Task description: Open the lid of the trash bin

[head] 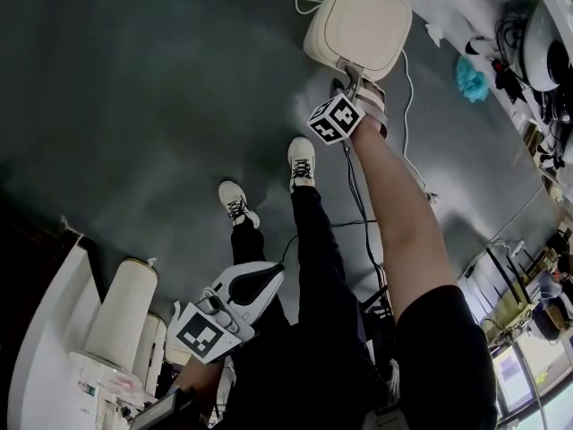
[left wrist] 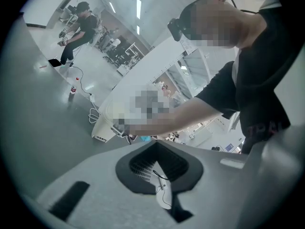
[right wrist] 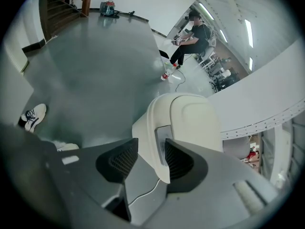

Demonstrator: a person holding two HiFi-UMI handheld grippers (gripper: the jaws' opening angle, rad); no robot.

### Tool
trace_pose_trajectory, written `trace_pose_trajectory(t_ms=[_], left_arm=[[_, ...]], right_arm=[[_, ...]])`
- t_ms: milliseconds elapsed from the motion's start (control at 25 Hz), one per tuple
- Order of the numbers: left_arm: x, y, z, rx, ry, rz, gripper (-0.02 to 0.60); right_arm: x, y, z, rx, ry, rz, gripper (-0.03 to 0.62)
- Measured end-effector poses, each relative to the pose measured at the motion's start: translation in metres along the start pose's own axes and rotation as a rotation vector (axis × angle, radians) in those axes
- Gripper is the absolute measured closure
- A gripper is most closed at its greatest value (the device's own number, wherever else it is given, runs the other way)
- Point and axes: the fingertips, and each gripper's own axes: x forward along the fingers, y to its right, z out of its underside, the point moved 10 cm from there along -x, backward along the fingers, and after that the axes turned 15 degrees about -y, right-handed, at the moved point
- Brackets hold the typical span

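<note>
Cream-white trash bin (head: 358, 21) stands on the grey floor (head: 134, 106) just ahead of the person's shoes (head: 302, 159), lid (right wrist: 193, 120) down. Right tool (right wrist: 151, 152) is at the bin's near edge, jaws apart and straddling the lid's front lip, one pad against the lip and a gap at the other. Left tool (left wrist: 157, 147) hangs low beside the person's leg (head: 313, 267), well apart from the bin, jaws together with nothing between them.

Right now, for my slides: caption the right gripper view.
Right gripper, jaws apart, straddling front rim of trash bin lid.
</note>
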Motion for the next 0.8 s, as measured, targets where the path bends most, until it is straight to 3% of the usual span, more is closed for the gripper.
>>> trace_pose_trajectory(t_ms=[800], left_arm=[[-0.002, -0.013, 0.005, -0.018, -0.003, 0.002, 0.582]], right_arm=[[0.008, -0.009, -0.003, 0.038, -0.009, 0.084, 0.416]])
